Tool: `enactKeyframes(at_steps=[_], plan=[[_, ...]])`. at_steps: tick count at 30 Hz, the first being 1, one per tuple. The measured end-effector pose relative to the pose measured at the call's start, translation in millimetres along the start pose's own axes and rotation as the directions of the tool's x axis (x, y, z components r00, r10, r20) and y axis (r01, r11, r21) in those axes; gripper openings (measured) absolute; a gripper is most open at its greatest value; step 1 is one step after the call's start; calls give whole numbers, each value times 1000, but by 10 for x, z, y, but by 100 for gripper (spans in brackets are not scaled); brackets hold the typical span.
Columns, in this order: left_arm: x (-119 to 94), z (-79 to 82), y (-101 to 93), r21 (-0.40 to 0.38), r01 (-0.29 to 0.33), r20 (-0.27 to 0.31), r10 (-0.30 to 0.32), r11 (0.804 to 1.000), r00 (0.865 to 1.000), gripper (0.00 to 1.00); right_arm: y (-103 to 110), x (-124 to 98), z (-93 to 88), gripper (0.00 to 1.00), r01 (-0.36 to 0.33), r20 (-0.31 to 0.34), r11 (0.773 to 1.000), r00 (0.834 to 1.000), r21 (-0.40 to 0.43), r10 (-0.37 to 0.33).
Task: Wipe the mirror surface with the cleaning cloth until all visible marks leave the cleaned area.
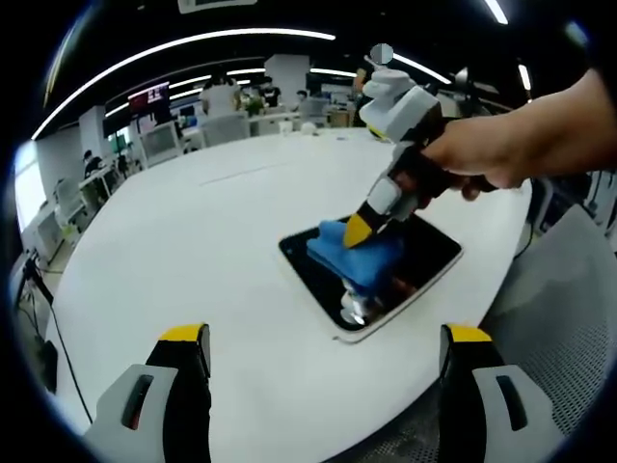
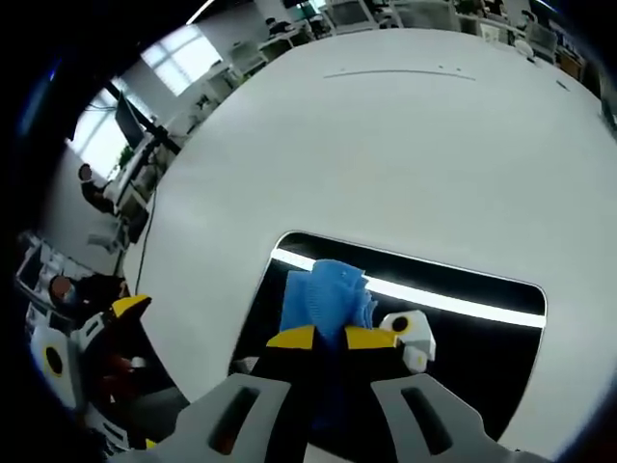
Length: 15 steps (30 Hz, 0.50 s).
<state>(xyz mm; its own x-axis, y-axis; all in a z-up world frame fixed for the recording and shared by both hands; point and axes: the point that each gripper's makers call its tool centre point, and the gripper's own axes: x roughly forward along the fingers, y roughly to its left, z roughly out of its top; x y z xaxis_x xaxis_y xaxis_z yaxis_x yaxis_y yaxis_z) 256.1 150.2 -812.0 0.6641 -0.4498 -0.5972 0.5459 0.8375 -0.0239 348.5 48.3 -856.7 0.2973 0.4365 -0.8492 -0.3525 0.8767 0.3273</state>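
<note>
The right claw (image 2: 330, 338) has its yellow-tipped jaws closed on a bunched blue cleaning cloth (image 2: 326, 294) and presses it down onto the mirror (image 2: 463, 333), a dark rectangular pane with rounded corners lying flat on the white table (image 2: 386, 145). In the left gripper view the same right claw (image 1: 359, 230) comes in from the right, held by a person's hand (image 1: 482, 154), its tip down on the cleaning cloth (image 1: 355, 258) near the middle of the mirror (image 1: 424, 253). The glass reflects a bright strip of ceiling light and the claw itself. The left claw (image 1: 328, 352) hangs above the near edge of the table (image 1: 193, 241), jaws spread wide with nothing between them, well apart from the mirror. Beyond the table lies an open office with desks, monitors and ceiling strip lights.
</note>
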Motion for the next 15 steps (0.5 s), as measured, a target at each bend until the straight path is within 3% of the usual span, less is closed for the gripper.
enactKeyframes(at_steps=[15], plan=[[-13,-10,-3,5,0,-12,0,1000,1000,99,-192,-125,-82,4,6,4,1000,1000,-3,-6]])
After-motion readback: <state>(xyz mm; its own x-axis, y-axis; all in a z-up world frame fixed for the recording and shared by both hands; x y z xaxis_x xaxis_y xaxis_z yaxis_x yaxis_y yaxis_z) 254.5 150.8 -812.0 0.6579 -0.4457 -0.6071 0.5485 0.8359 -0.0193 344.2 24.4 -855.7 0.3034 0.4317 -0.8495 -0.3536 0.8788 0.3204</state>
